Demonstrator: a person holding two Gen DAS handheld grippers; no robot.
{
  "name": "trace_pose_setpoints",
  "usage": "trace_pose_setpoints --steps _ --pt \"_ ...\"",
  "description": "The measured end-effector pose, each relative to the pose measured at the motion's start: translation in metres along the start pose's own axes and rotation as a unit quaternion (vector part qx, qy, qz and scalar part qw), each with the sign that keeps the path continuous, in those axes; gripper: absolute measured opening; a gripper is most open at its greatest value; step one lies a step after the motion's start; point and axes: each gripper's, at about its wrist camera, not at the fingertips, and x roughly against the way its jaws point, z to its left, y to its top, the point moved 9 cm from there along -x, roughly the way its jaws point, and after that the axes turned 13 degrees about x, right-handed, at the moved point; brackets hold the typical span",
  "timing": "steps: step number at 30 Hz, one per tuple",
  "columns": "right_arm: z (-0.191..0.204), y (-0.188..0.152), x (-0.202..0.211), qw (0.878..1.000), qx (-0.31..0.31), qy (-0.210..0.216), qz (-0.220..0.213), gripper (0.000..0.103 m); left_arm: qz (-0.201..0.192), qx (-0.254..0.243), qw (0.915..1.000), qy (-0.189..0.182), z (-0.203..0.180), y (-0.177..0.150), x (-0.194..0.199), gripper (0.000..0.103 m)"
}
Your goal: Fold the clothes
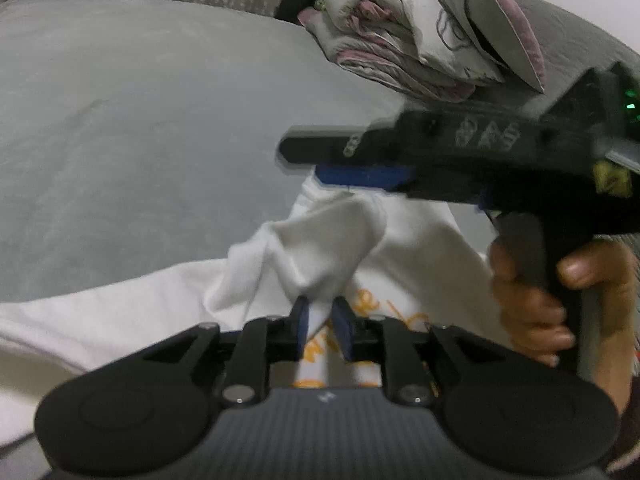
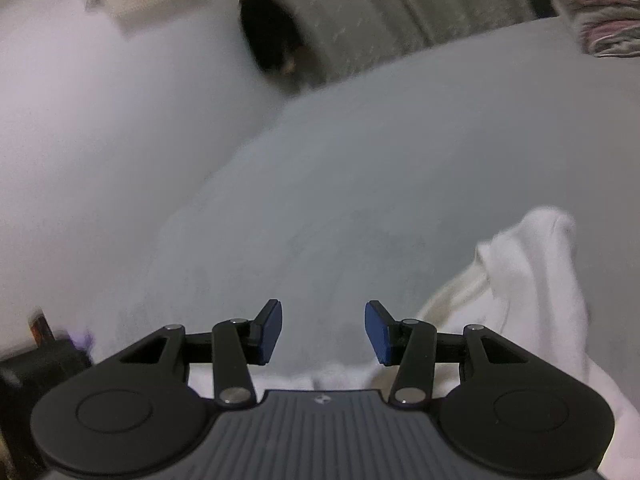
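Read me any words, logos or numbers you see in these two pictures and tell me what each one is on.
Nothing reads clearly.
Orange print on the white shirt: mostly hidden by folds and the left gripper, unreadable.
Pale embossed marks on the side of the right gripper: motion-blurred, unreadable.
Small white emblem on each gripper's ribbed grey body: a logo, no letters.

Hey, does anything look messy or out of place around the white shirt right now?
Yes. The white shirt lies bunched, one fold pinched up by the left gripper. A crumpled grey-and-pink cloth sits unfolded at the far edge of the grey surface.
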Motion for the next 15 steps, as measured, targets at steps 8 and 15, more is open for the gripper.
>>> trace_pose_setpoints --steps 8,15 --pt "0.001 -0.023 -0.013 0.995 0.084 -0.015 0.060 0.035 -0.034 -0.023 0.9980 0.048 0.021 0.020 0.042 0.054" --pt "-0.002 -0.025 -0.007 0.994 0.094 -0.004 0.054 0.021 -0.080 -0.025 0.9810 0.175 0.079 0.040 0.080 0.069"
